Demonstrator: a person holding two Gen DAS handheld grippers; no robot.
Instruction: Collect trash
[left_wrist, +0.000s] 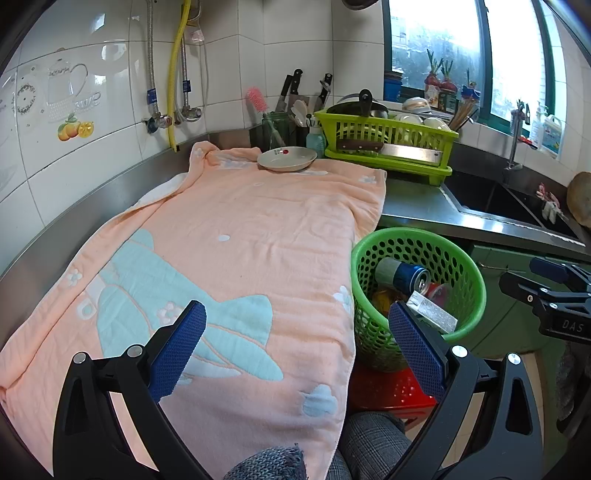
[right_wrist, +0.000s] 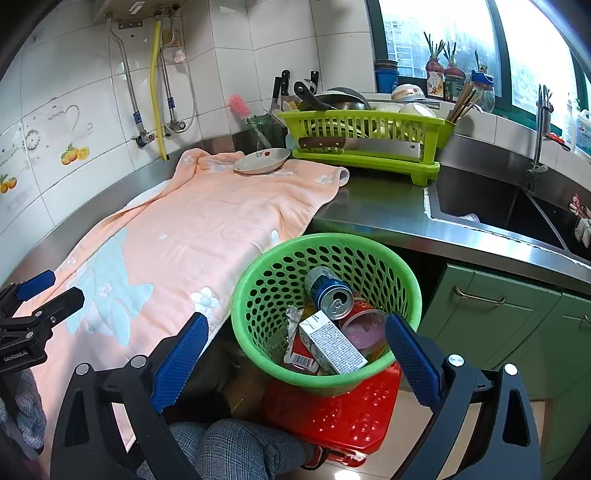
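Observation:
A green perforated basket (right_wrist: 258, 295) stands on a red stool (right_wrist: 343, 417) beside the counter; it also shows in the left wrist view (left_wrist: 472, 266). Inside lie a blue drink can (right_wrist: 328, 291), a small white carton (right_wrist: 330, 347), a red cup (right_wrist: 364, 326) and crumpled wrappers (right_wrist: 295, 317). My right gripper (right_wrist: 297, 330) is open and empty, just above the basket's near rim. My left gripper (left_wrist: 297, 317) is open and empty over the peach towel (left_wrist: 236, 236), left of the basket.
A white dish (left_wrist: 287, 158) sits at the towel's far end. A lime dish rack (left_wrist: 388, 140) with a cleaver, pan and bowls stands behind it. A steel sink (right_wrist: 491, 210) lies to the right, green cabinets (right_wrist: 517, 325) below it. My knee (right_wrist: 236, 450) is under the right gripper.

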